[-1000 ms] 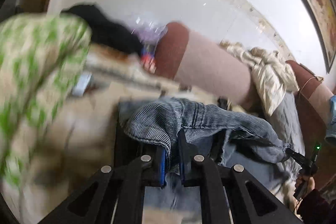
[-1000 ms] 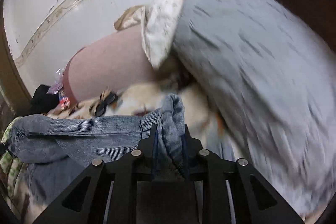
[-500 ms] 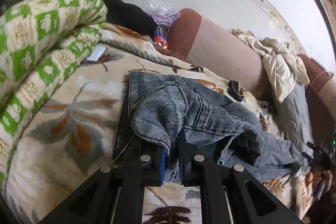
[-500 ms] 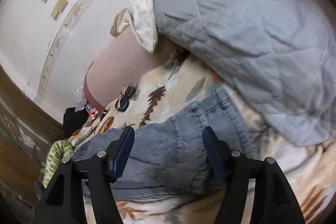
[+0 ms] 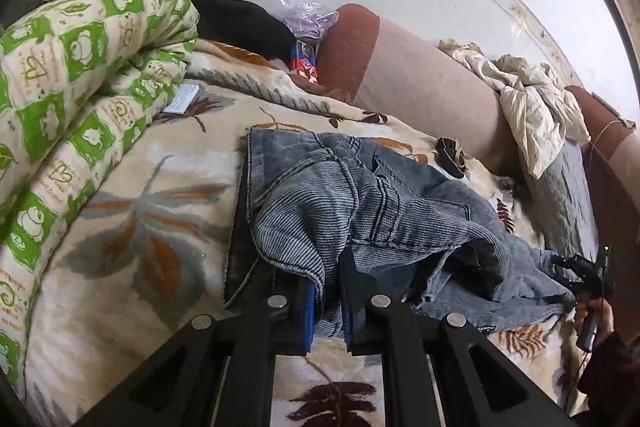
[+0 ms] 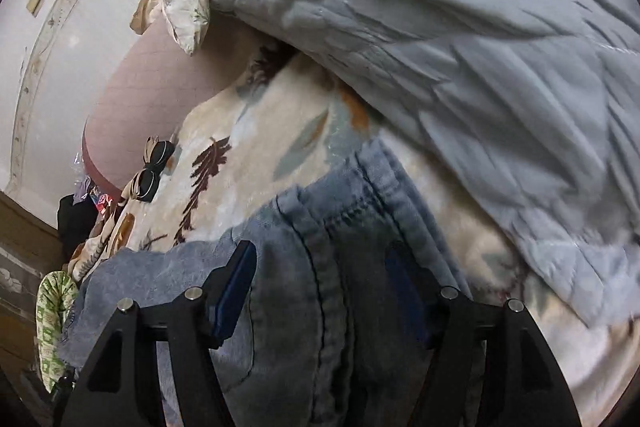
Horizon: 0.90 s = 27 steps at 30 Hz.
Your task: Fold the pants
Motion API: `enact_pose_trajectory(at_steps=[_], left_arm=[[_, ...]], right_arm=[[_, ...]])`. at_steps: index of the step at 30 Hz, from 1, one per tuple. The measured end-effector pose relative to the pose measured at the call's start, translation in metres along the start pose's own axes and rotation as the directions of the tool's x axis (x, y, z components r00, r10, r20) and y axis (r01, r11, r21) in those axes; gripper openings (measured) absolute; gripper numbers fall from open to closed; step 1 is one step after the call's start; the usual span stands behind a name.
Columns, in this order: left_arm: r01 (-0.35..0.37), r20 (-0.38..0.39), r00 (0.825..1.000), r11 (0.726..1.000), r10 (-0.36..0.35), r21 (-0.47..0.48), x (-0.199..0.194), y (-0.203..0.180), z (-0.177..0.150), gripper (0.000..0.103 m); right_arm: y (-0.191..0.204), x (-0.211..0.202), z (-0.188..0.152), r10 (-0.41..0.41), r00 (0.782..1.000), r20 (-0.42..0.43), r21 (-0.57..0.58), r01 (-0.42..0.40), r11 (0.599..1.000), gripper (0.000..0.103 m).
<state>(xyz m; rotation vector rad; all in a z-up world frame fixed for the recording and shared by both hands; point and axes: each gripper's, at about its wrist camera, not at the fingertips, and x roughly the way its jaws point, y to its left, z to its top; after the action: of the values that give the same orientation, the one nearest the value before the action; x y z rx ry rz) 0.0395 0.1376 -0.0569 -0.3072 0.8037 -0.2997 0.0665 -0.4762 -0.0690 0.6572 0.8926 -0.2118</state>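
Blue ribbed denim pants [image 5: 360, 211] lie crumpled on a leaf-patterned blanket [image 5: 160, 227]. My left gripper [image 5: 329, 291] is shut on a fold of the pants' edge at the bottom middle of the left wrist view, low over the blanket. In the right wrist view the other end of the pants [image 6: 320, 267] lies flat on the blanket, a little blurred. My right gripper [image 6: 320, 283] stands open just above it, with the fabric between the spread fingers and neither pad pressing on it. The right gripper [image 5: 586, 275] also shows far right in the left wrist view, with a hand on it.
A green and white quilt [image 5: 80, 87] is rolled up at the left. A grey quilt [image 6: 440, 47] and a cream cloth [image 5: 532, 99] lie by the pink and brown headboard [image 5: 420, 83]. A black garment [image 5: 240, 19] and small dark bows [image 6: 154, 167] are nearby.
My right gripper opened and let go of the pants' end, which now lies flat on the blanket; it has sunk closer to the fabric. My left gripper stays shut on its fold, slightly lower.
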Motion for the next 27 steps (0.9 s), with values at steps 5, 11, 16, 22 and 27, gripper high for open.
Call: enact_pose_trajectory(at_steps=[5,11,16,22,27], left_arm=[[0.024,-0.008,1.0,0.999,-0.024,-0.041,0.0,0.006,0.005,0.012],[0.027,0.008,1.0,0.999,-0.027,-0.024,-0.009,0.004,0.009,0.012],[0.033,0.003,0.999,0.999,-0.033,-0.014,-0.01,0.003,0.008,0.012],[0.015,-0.019,1.0,1.0,-0.015,0.016,-0.006,0.0,0.005,0.013],[0.017,-0.014,1.0,1.0,-0.017,0.019,-0.008,-0.002,0.006,0.013]], right_arm=[[0.017,0.012,-0.002,-0.06,0.998,-0.035,-0.118,0.056,0.991,0.036],[0.032,-0.003,0.001,-0.079,0.997,0.019,-0.164,0.081,0.983,0.016],[0.035,-0.041,0.012,-0.096,0.975,0.198,-0.153,0.127,0.98,0.016],[0.0,-0.02,0.013,-0.199,0.976,0.089,-0.056,0.204,0.977,0.021],[0.002,-0.051,0.0,-0.116,0.993,0.035,-0.056,0.118,0.991,0.046]])
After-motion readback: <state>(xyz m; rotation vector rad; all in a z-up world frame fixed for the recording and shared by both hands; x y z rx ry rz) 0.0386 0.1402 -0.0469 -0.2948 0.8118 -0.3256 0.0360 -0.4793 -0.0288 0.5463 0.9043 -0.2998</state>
